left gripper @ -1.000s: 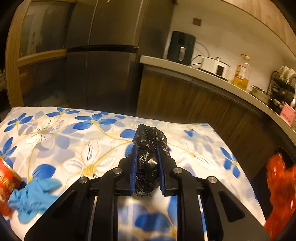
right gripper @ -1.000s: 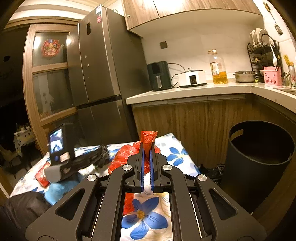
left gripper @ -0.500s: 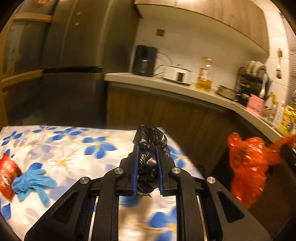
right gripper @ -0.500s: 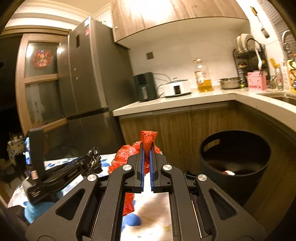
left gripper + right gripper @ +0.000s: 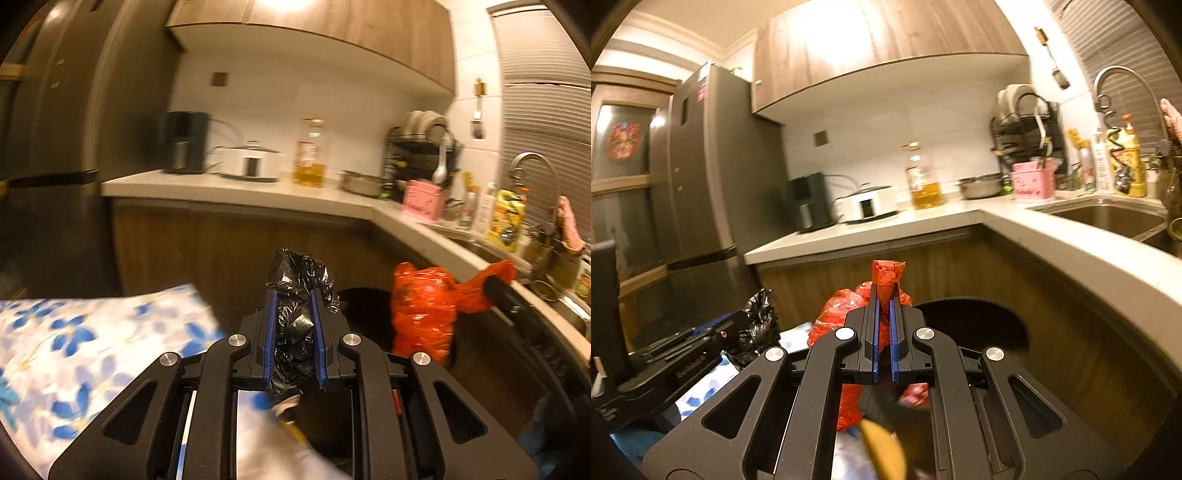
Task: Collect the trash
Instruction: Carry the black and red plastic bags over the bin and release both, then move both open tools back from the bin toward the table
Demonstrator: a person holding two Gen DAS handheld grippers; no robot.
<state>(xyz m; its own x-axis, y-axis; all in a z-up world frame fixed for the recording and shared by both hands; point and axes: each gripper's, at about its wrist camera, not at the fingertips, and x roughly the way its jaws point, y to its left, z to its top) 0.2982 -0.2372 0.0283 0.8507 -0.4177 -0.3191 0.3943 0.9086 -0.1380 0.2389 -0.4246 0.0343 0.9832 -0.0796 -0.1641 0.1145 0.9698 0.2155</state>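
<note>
My left gripper is shut on a crumpled black plastic bag, held past the right end of the floral table. My right gripper is shut on the knot of a red plastic bag that hangs below it. In the left wrist view the red bag hangs over the dark round bin. In the right wrist view the bin lies just beyond the gripper, and the left gripper with its black bag shows at the left.
An L-shaped counter carries an air fryer, a white cooker, an oil bottle and a dish rack. A sink with a tap is at the right. A fridge stands at the left.
Both grippers have swung right, away from the table and toward the bin, carrying their bags. The bin now lies close under the right gripper.
</note>
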